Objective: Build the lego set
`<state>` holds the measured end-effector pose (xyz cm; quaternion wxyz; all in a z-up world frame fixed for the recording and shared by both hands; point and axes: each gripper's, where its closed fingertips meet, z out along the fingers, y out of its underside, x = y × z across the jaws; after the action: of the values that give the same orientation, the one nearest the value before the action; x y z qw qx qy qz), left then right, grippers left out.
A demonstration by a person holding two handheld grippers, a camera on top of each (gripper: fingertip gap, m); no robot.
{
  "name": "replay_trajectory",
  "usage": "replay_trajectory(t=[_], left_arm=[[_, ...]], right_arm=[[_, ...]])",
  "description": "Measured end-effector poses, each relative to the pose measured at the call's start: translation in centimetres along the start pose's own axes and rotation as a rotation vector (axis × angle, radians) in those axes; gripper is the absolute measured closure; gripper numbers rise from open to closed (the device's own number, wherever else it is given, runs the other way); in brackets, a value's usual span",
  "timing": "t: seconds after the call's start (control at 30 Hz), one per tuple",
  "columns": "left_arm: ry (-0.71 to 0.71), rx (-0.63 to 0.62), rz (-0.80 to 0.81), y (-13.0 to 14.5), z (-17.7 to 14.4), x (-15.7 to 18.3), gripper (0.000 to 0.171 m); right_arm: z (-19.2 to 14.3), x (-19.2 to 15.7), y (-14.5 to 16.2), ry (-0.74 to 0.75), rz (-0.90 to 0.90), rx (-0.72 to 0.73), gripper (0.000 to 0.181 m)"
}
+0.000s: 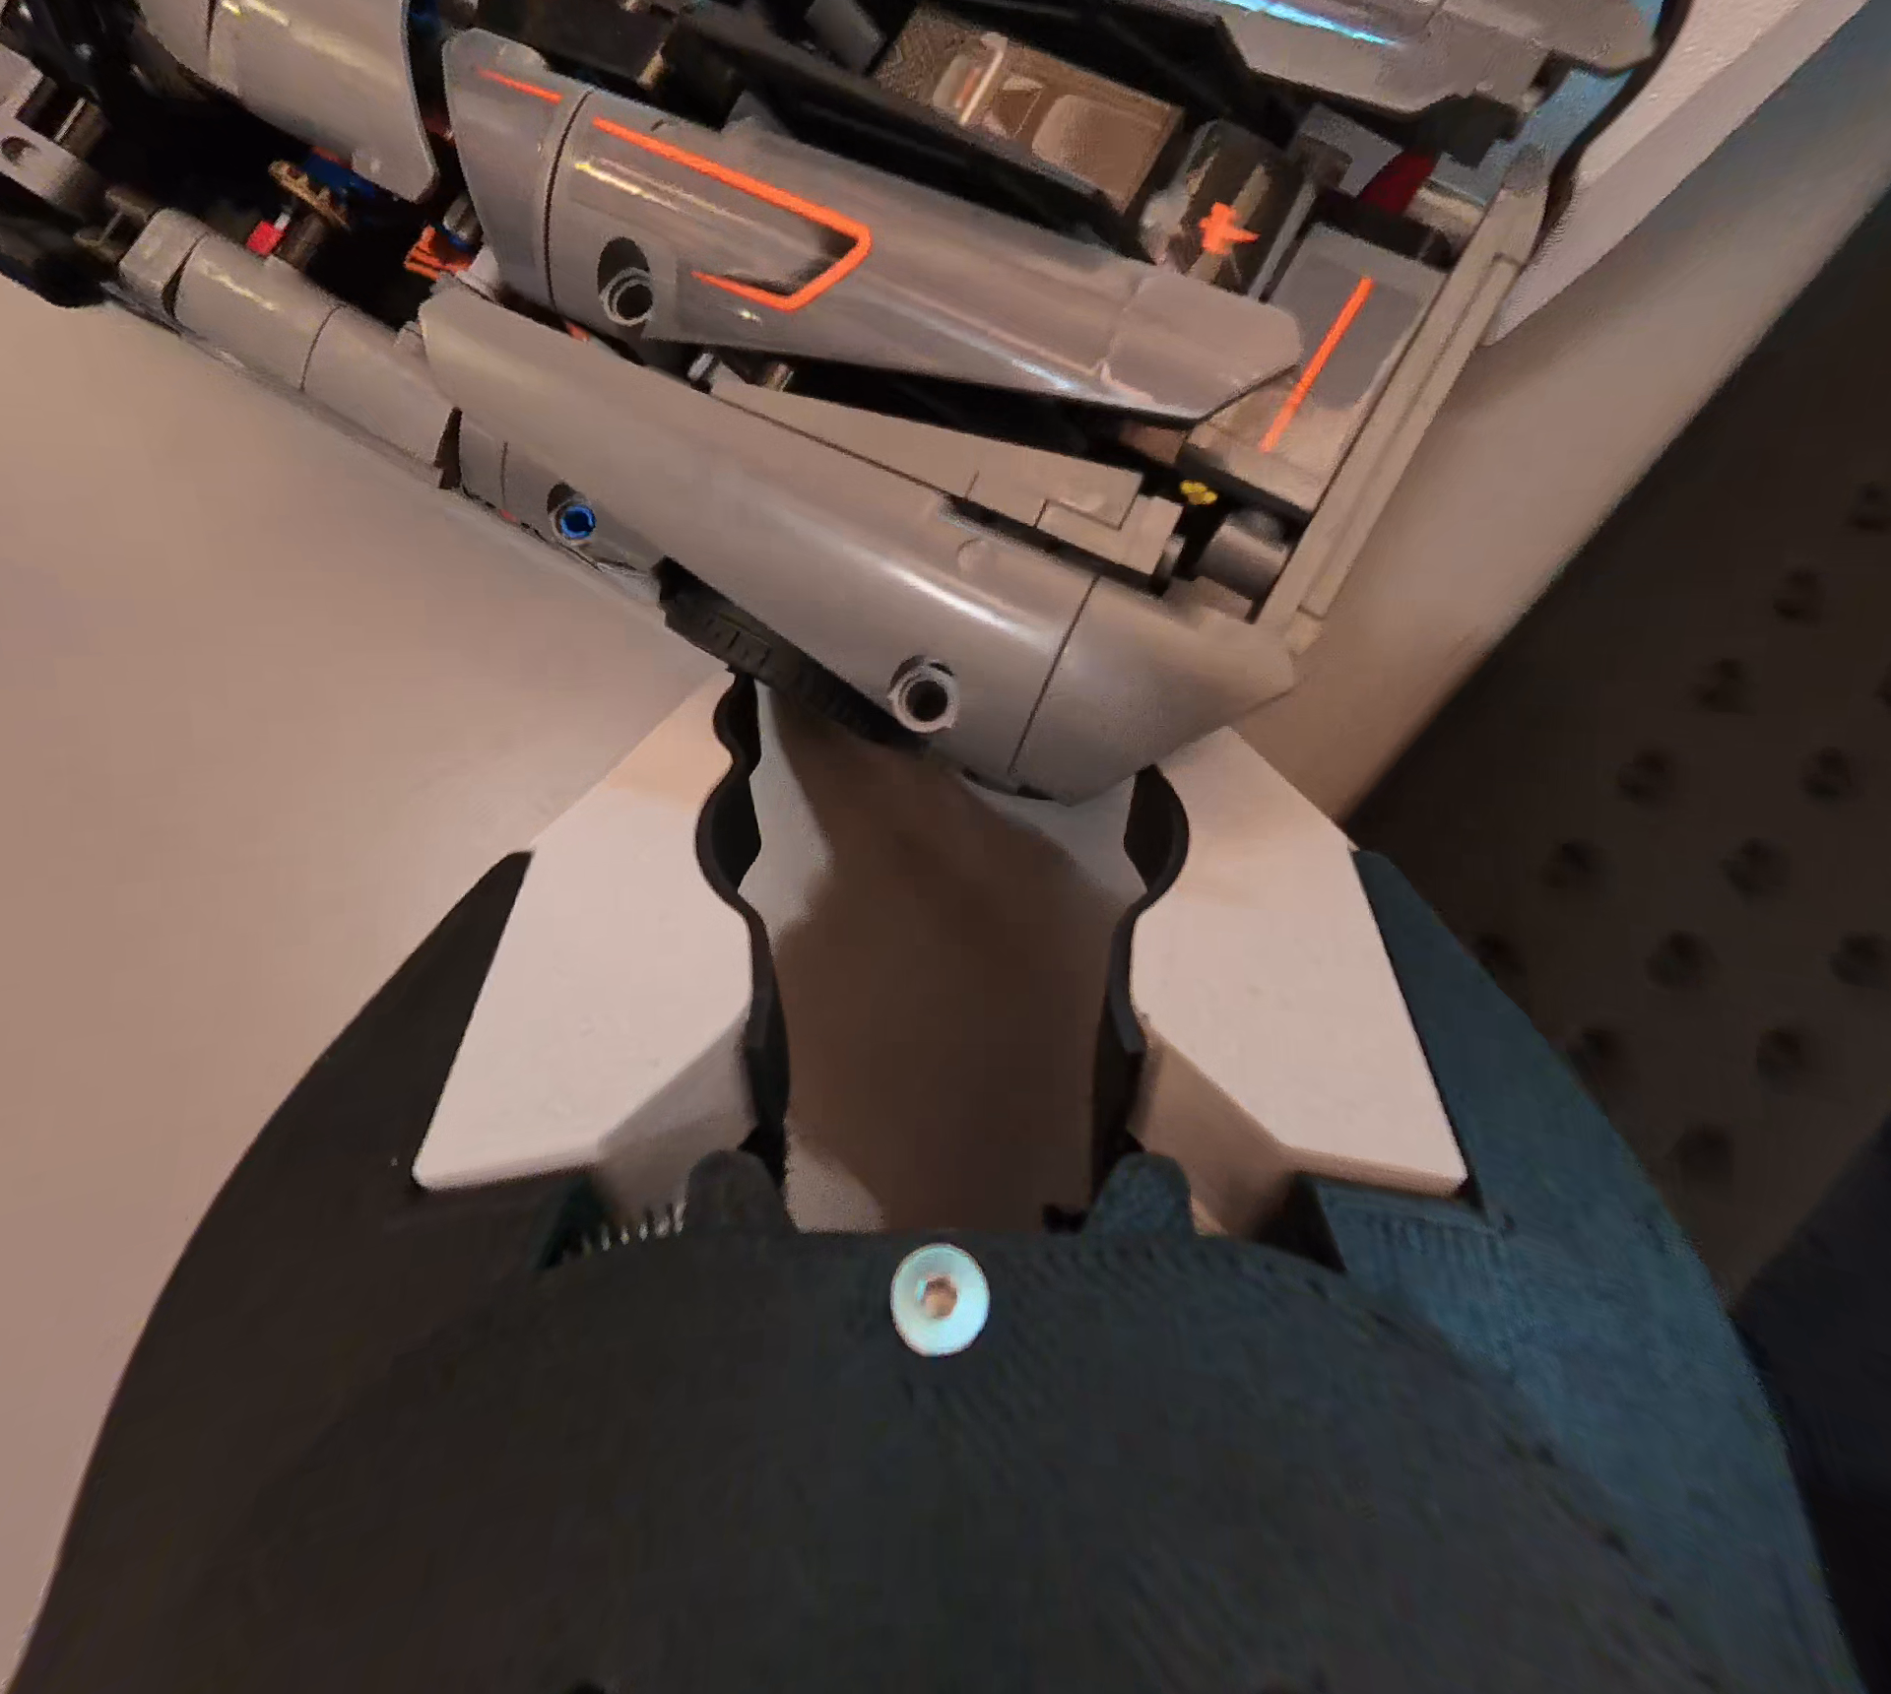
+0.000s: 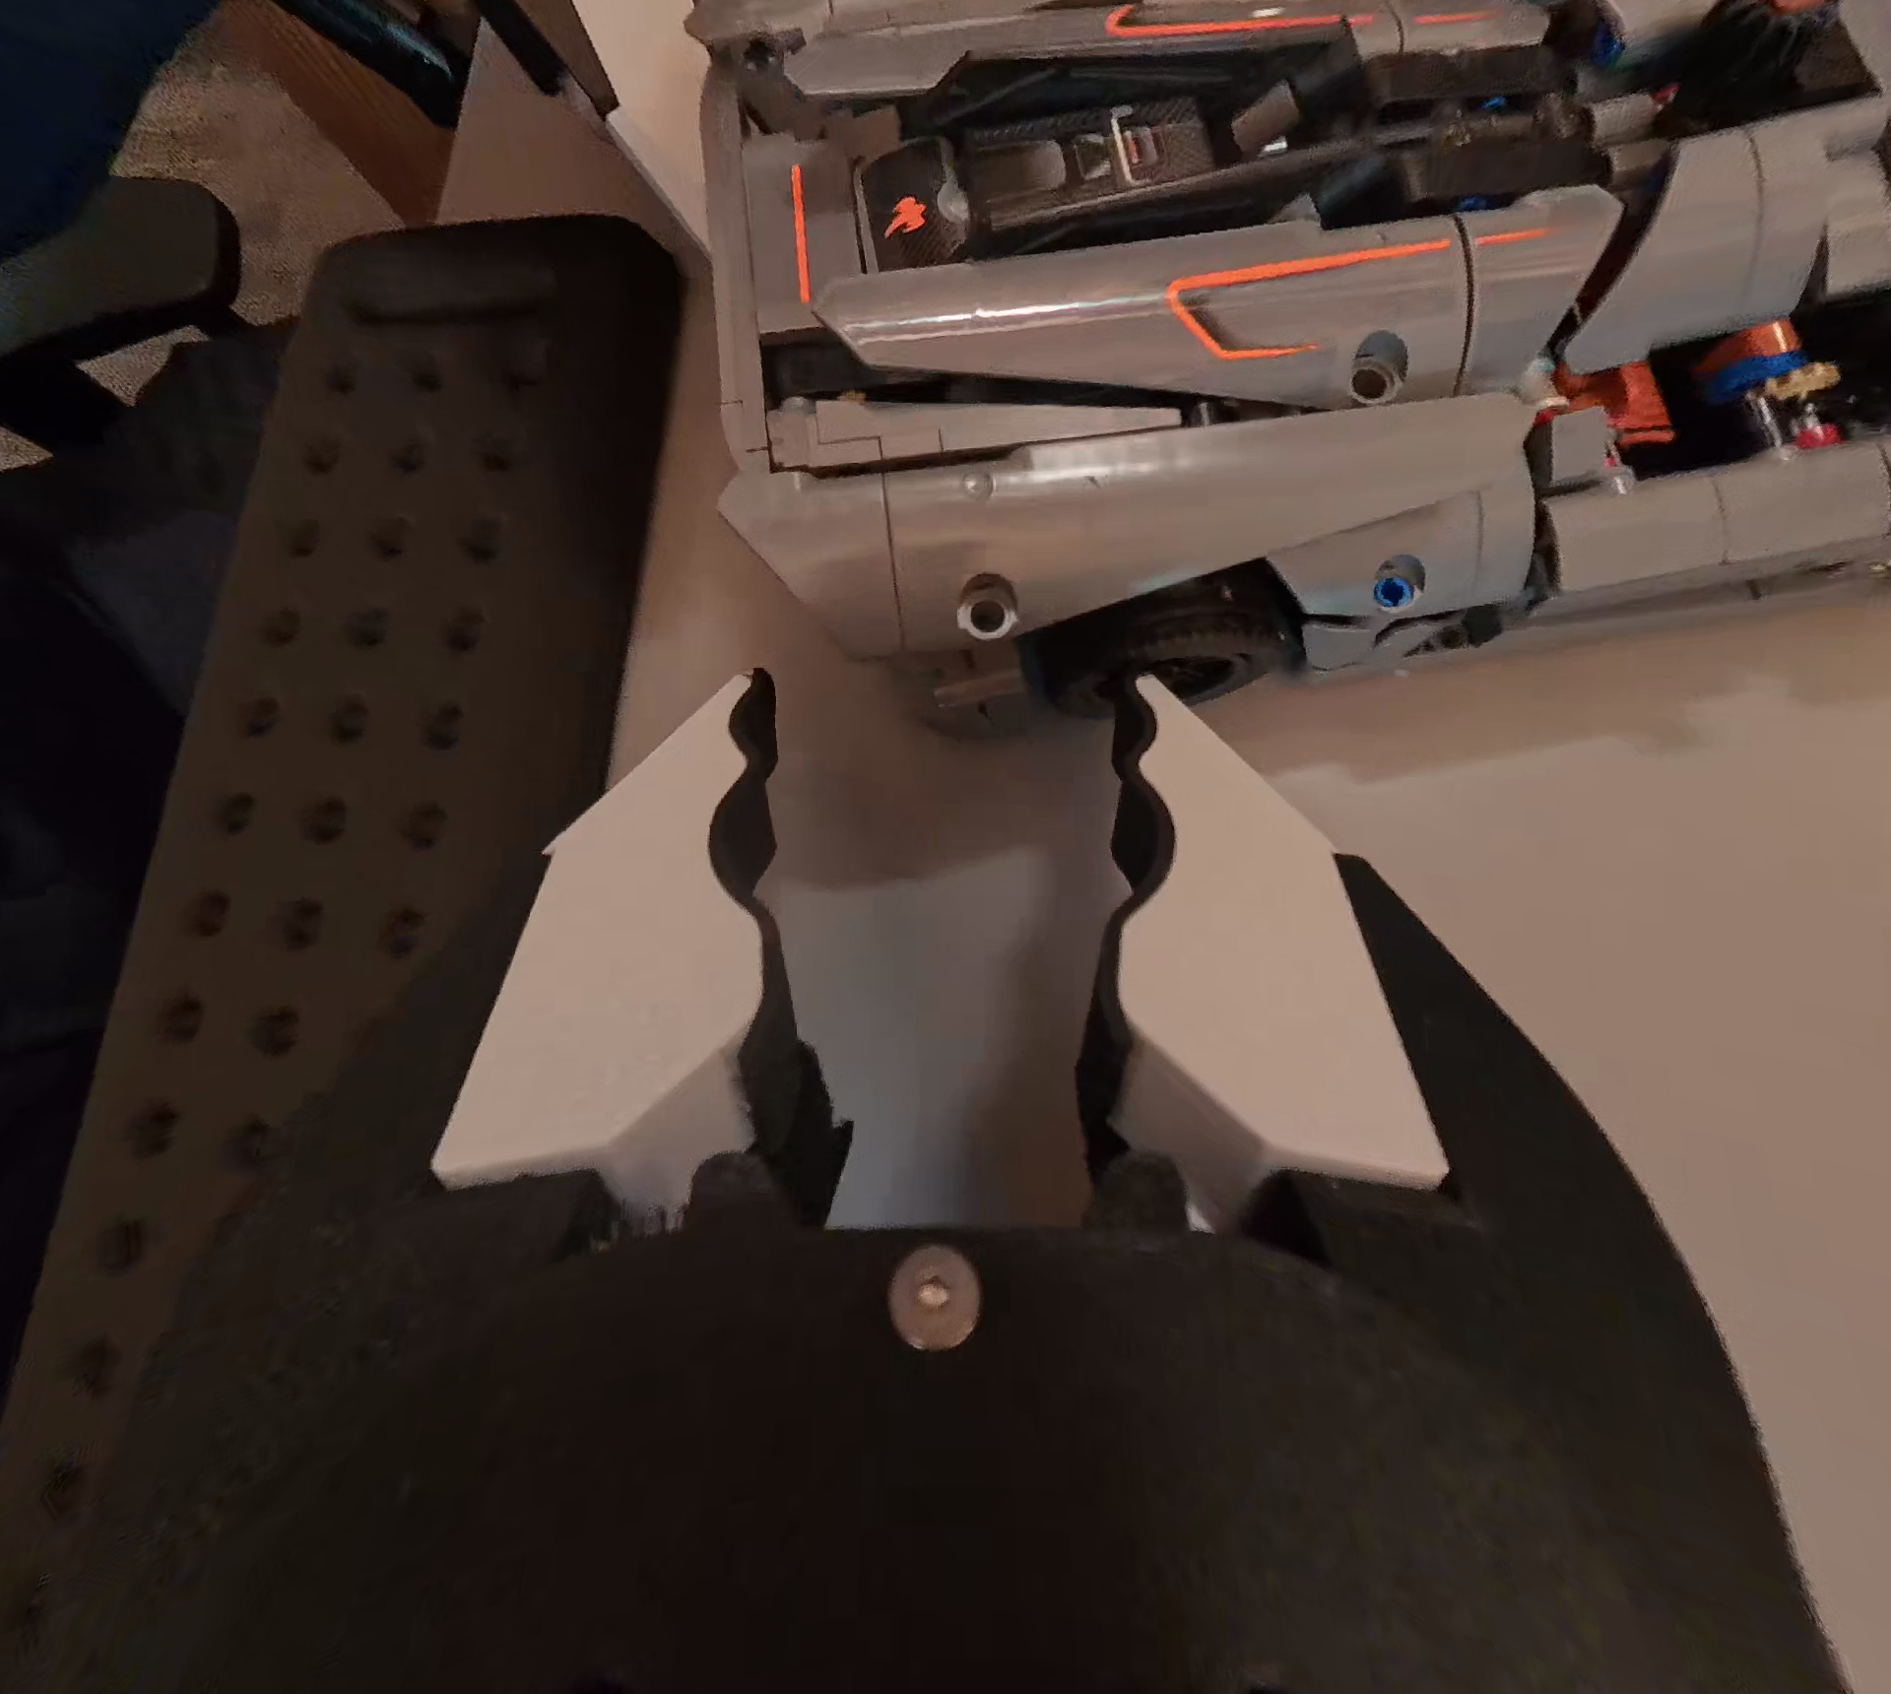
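left hand-held gripper agape, at grey lego car nose | right hand-held gripper agape by wheel | only right view shows black perforated strip beside car, bare surface opposite

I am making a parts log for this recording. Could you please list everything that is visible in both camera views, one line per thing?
grey lego car model with orange stripes: one, grey and black, on the table, its end near the table edge
black rubber wheel: one, under the car's near corner
blue pin: one, in the car's lower side panel
white table: one, under the car
black perforated panel: one, left of the table in the right wrist view
left gripper: one, white fingers, black body, open, tips at the car's near corner
right gripper: one, same colours, open, tips by the wheel
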<state>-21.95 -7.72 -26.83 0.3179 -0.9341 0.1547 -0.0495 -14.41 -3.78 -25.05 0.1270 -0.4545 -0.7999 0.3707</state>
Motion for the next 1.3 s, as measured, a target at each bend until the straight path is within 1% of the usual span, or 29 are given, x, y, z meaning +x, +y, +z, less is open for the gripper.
replay_trajectory(t=[0.07,0.2,0.27,0.33,0.47,0.53,0.6,0.63,0.67,0.77,0.9,1.0,1.17,1.23,1.3], left_arm=[[0.004,-0.032,-0.003,0.5,-0.3,-0.5,0.099],[0.028,-0.071,0.003,1.4,-0.7,-1.5,0.094],[0.031,-0.1,0.028,1.7,-0.9,-2.1,0.095],[0.03,-0.144,0.038,2.2,-1.2,-2.7,0.092],[-0.008,-0.21,0.102,3.2,-2.0,-4.5,0.09],[0.015,-0.206,0.11,3.6,-2.3,-4.8,0.091],[0.034,-0.204,0.094,4.0,-2.4,-4.8,0.093],[0.021,-0.223,0.086,4.5,-2.5,-5.0,0.093],[-0.002,-0.247,0.077,5.1,-2.7,-5.2,0.092],[-0.012,-0.198,0.047,4.9,-3.4,-4.8,0.095],[-0.052,-0.184,-0.011,5.6,-3.5,-4.5,0.095],[-0.046,-0.141,-0.027,5.5,-3.1,-3.8,0.096],[-0.068,-0.097,-0.077,5.1,-2.8,-4.9,0.097],[-0.038,-0.078,-0.088,4.7,-2.9,-4.5,0.095],[-0.055,-0.055,-0.096,4.4,-3.3,-4.3,0.096]], right_arm=[[0.5,-0.6,-0.7,-0.026,0.004,0.019,0.114],[1.6,-1.0,-1.4,-0.024,-0.014,0.002,0.115],[2.1,-1.3,-1.9,-0.039,-0.002,0.008,0.115],[2.7,-1.6,-2.3,-0.036,-0.013,0.011,0.113],[4.4,-2.0,-3.4,-0.008,-0.055,0.008,0.114],[4.7,-2.1,-3.5,-0.006,-0.078,-0.009,0.118],[4.6,-2.2,-3.2,-0.037,-0.073,-0.01,0.116],[4.2,-2.1,-2.6,-0.046,-0.073,-0.032,0.114],[3.7,-1.8,-2.0,-0.051,-0.073,-0.052,0.114],[2.0,-0.1,-1.8,-0.032,-0.026,-0.011,0.114],[0.3,3.0,-1.9,0.068,-0.001,0.027,0.116],[0.2,4.4,-1.8,0.11,-0.003,0.024,0.116],[1.6,5.6,-1.4,0.148,0.023,-0.032,0.117],[1.0,6.8,-1.4,0.178,0.036,-0.03,0.118],[-0.2,8.9,-1.5,0.217,0.073,-0.007,0.117]])
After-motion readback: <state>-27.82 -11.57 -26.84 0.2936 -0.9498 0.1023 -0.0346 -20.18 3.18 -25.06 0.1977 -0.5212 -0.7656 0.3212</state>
